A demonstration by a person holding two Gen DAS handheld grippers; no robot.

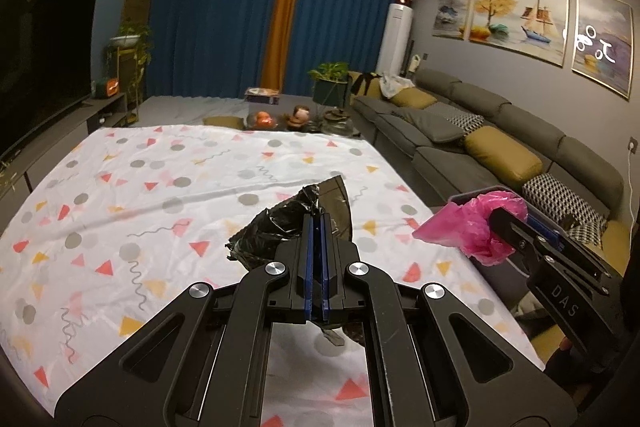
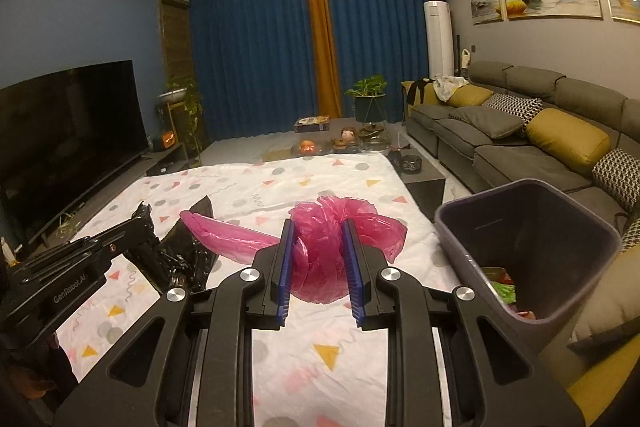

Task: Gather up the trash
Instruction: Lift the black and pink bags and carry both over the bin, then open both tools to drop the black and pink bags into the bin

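My left gripper [image 1: 317, 217] is shut on a crumpled black plastic bag [image 1: 276, 227], held above the patterned sheet [image 1: 160, 187]. The same black plastic bag [image 2: 176, 251] hangs at the left of the right wrist view, under the left gripper [image 2: 138, 223]. My right gripper [image 2: 320, 227] is shut on a bunched pink plastic bag [image 2: 332, 239], whose loose tail trails to the left. From the left wrist view the pink bag [image 1: 480, 227] and right gripper [image 1: 505, 219] sit at the right. A grey trash bin [image 2: 532, 227] stands right of the pink bag, with some colourful trash inside.
The white sheet with triangles and dots covers a low table. A grey sofa [image 2: 520, 139] with yellow cushions runs along the right. A TV [image 2: 68, 131] stands at the left. Ornaments and a plant [image 2: 368, 87] sit beyond the sheet's far edge, before blue curtains.
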